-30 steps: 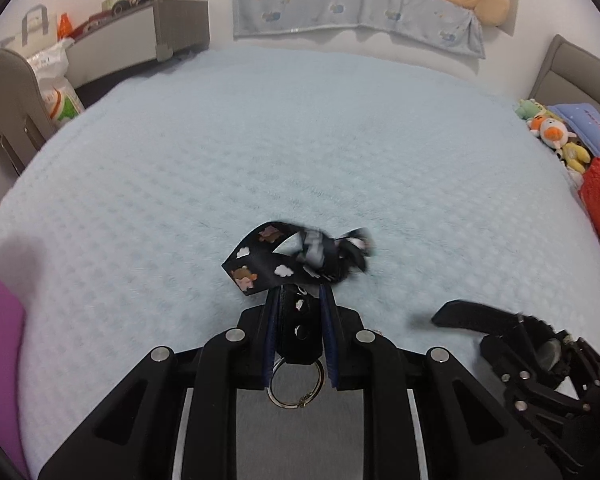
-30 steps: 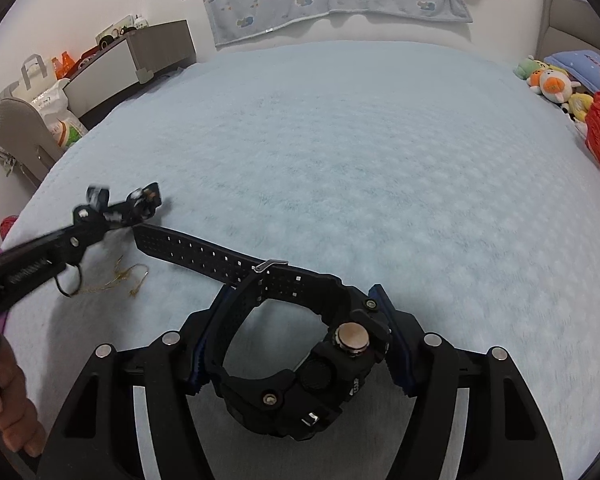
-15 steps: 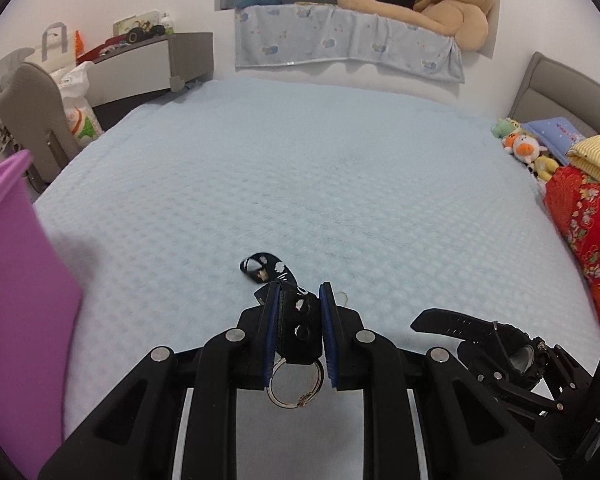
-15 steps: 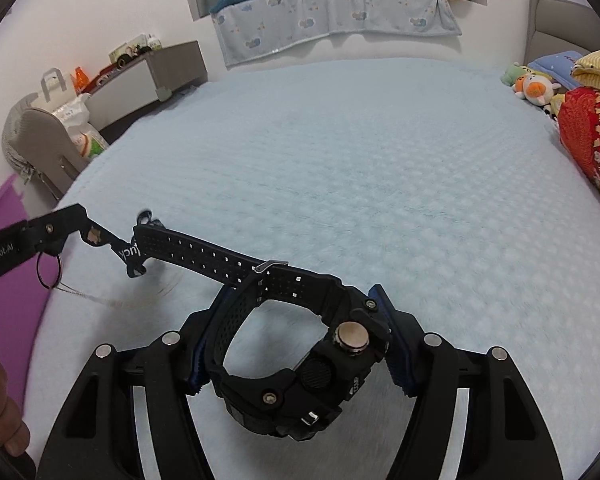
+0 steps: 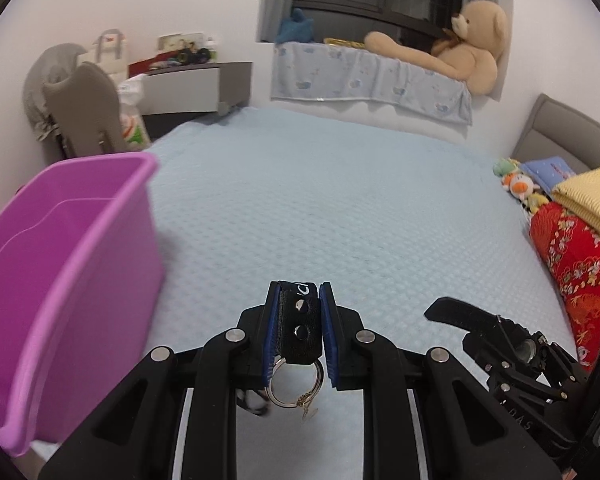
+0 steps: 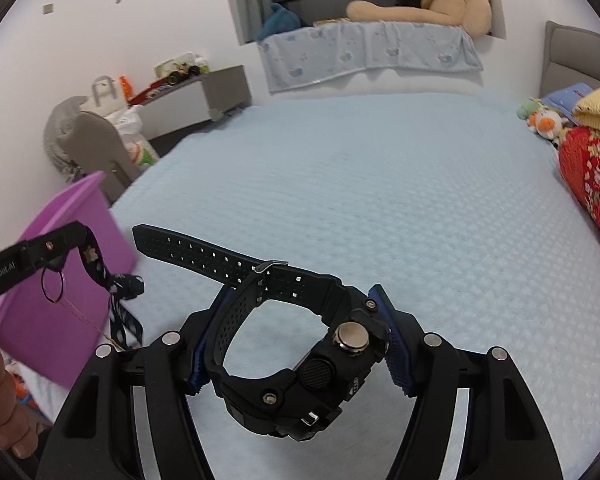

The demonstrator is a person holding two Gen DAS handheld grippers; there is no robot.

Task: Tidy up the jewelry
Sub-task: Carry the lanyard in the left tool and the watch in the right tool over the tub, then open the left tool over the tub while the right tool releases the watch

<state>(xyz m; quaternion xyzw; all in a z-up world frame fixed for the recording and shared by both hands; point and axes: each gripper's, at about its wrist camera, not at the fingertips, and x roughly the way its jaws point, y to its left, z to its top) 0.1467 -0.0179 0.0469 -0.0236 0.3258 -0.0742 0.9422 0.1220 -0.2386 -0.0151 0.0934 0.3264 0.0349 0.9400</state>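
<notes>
Holding jewelry items in both grippers above the blue bed.
The left gripper [image 5: 300, 322] is closed tight on a black key strap [image 5: 299, 328]; the right gripper [image 6: 296, 344] clamps a black watch [image 6: 300, 360] between wide jaws. A purple bin [image 5: 60, 272] stands at the left of the frame.

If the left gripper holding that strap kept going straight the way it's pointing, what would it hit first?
Probably the light blue bedspread. The left gripper points down at bare cover; the purple bin sits off to its left, though depth is hard to judge.
</notes>
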